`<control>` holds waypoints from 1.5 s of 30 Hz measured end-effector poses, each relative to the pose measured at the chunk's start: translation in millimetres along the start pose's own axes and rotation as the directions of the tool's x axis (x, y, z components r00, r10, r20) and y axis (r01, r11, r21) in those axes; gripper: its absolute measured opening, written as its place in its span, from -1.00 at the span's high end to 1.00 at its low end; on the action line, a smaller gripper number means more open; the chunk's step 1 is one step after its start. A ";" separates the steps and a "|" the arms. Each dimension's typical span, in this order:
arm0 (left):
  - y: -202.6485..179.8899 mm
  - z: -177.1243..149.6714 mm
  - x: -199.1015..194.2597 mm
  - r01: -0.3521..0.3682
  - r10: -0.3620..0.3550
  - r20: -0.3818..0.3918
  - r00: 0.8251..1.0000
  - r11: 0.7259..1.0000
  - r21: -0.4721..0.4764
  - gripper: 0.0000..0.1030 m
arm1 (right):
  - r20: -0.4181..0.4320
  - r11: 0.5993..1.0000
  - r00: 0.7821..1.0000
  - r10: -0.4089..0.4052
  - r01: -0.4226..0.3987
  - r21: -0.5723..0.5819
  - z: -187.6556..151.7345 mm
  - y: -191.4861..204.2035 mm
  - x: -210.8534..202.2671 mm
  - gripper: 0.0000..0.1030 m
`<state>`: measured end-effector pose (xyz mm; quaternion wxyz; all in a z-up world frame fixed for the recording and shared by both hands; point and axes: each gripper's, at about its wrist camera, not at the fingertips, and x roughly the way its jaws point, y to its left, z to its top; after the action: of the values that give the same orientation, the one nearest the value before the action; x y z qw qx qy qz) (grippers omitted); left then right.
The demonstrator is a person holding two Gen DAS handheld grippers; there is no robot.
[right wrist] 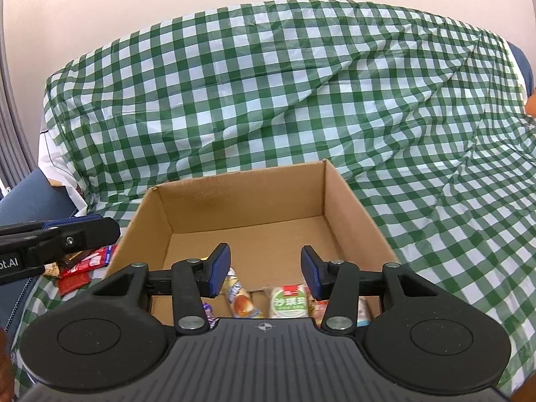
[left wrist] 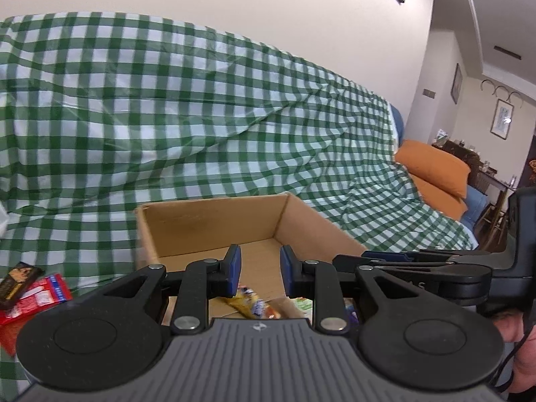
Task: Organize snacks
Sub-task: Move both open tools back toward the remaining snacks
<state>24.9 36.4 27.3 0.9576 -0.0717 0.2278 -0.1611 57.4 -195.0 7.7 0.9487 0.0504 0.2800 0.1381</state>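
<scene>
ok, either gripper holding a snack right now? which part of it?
Nothing is held. The left gripper and right gripper both hang over the cardboard box with jaws apart and empty; the snack packets lie on its floor.

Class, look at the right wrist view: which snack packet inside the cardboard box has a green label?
The round-topped packet under the right gripper; its neighbour, the yellow bread packet, shows no green.

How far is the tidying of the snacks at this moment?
Partly done. Several snack packets already lie in the cardboard box. Nothing is in hand: the left gripper and the right gripper are both open and empty above the box. Still left: the red packets and a dark bar on the checked cloth beside it.
</scene>
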 end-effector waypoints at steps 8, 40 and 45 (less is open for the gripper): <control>32.9 2.0 -9.8 -0.138 0.137 -0.034 0.990 0.990 -0.040 0.46 | 0.014 0.998 0.999 0.044 -0.044 -0.041 -3.6 28.6 -0.6 0.21; 266.4 -3.4 60.4 -0.652 0.632 -0.294 0.718 0.757 0.034 -0.51 | -0.032 0.970 0.969 0.243 -0.243 0.009 5.8 83.9 28.1 0.29; 272.2 -9.5 67.8 -0.538 0.485 -0.379 0.788 0.842 -0.043 0.67 | -0.041 0.970 0.969 0.243 -0.243 -0.003 5.4 86.0 30.4 0.29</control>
<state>152.9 267.9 -66.5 0.9002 -0.0480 0.4182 0.1119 64.7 -104.0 11.3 0.9189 0.0779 0.2904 0.2554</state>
